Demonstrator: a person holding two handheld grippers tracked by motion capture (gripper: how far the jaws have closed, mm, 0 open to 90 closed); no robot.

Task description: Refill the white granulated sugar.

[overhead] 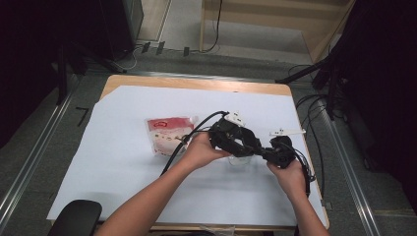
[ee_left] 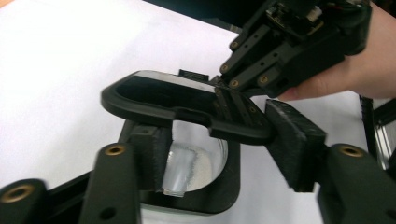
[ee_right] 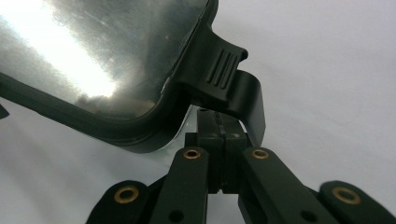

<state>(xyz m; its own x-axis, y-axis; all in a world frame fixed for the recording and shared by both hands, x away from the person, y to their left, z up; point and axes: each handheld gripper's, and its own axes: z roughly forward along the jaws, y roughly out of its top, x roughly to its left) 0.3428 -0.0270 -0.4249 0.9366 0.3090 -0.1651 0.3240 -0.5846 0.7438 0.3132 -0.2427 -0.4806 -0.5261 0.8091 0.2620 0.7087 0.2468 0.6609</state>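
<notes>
Working a lidded clear container (overhead: 242, 160) at mid-table, right of centre, both grippers on it.

Right gripper (ee_right: 223, 140): jaws pressed together on the ribbed latch tab (ee_right: 224, 70) of the black-framed lid (ee_left: 177, 100), which stands tilted up off the container body. Left gripper (ee_left: 224, 154): jaws spread apart, straddling the container rim; one pad (ee_left: 152, 156) lies against the clear wall, the other pad (ee_left: 294, 144) stands outside, clear of it; whether it grips cannot be told. White powder (ee_left: 201, 165) sits inside. A red-and-white pouch (overhead: 167, 133) lies flat on the white sheet (overhead: 113, 147), just left of the left hand (overhead: 201, 150).
</notes>
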